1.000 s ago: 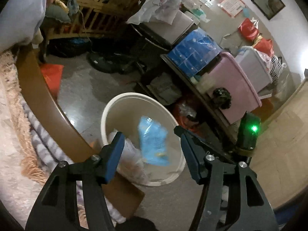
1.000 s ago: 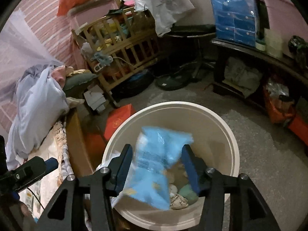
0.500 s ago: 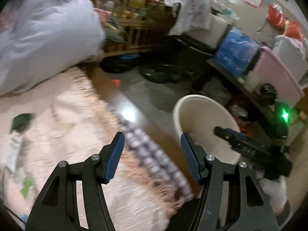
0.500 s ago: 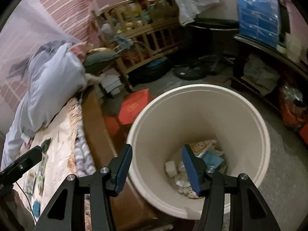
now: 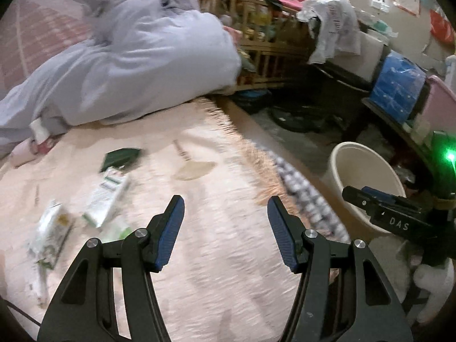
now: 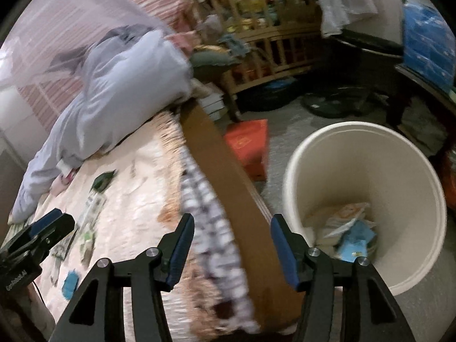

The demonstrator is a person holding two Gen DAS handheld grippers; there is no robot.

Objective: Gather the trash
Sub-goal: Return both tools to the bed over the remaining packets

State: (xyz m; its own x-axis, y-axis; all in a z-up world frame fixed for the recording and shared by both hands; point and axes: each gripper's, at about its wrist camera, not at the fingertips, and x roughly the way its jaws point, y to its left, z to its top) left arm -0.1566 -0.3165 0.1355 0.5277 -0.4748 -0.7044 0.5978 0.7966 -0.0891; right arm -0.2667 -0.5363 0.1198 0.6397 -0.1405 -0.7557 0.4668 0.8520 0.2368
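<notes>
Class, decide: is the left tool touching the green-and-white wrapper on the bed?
Apart. The left wrist view shows the left tool open and empty, with bare pink blanket between its pads and the green-and-white wrapper.

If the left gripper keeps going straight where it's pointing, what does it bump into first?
Probably the pink blanket on the bed. The left gripper is open and empty, aimed down at bare blanket; the wrappers lie off to its left.

My cream bin (image 6: 367,154) stands upright on the floor beside the bed's wooden side rail, holding crumpled white wrappers and a blue packet (image 6: 354,242) at its bottom. On the bed, green-and-white wrappers (image 5: 108,196) and a dark green packet (image 5: 119,156) lie flat toward its left edge, blurred.
</notes>
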